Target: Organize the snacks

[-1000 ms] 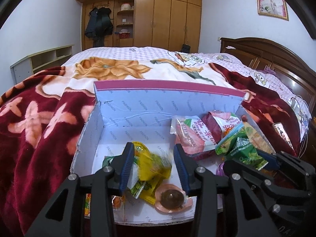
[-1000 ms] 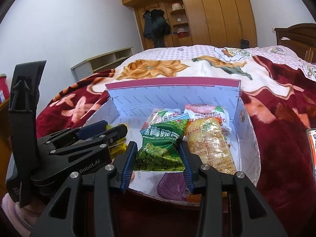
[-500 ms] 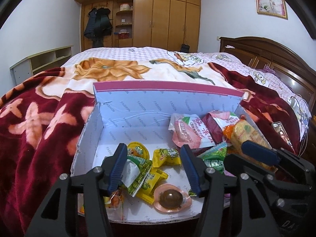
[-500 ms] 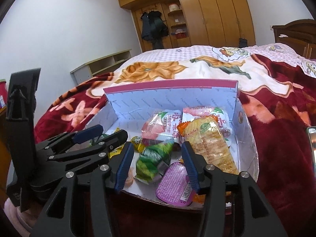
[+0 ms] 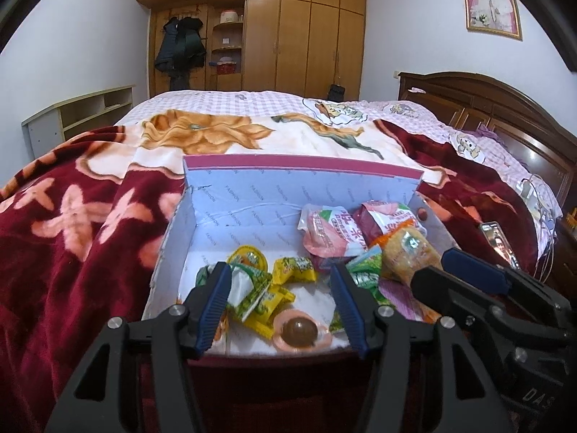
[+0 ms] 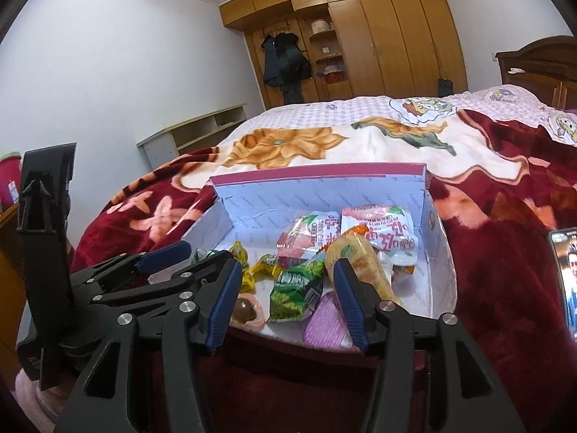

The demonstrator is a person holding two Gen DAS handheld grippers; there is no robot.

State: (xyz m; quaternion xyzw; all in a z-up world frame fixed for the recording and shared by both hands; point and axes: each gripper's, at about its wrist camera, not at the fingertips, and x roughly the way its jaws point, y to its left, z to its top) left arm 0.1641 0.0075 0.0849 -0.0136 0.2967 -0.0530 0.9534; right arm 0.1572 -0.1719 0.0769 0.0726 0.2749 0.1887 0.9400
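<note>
"FASHION" lettering across the cardboard box inner walls

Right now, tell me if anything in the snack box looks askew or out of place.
Nothing is spilled: every snack lies inside the box. They are jumbled, though; the green pea packet lies tilted, overlapping the purple cup.

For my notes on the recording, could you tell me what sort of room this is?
A home bedroom: a large bed under a dark red floral blanket, a carved dark wooden headboard, and a tall brown wooden wardrobe.
</note>
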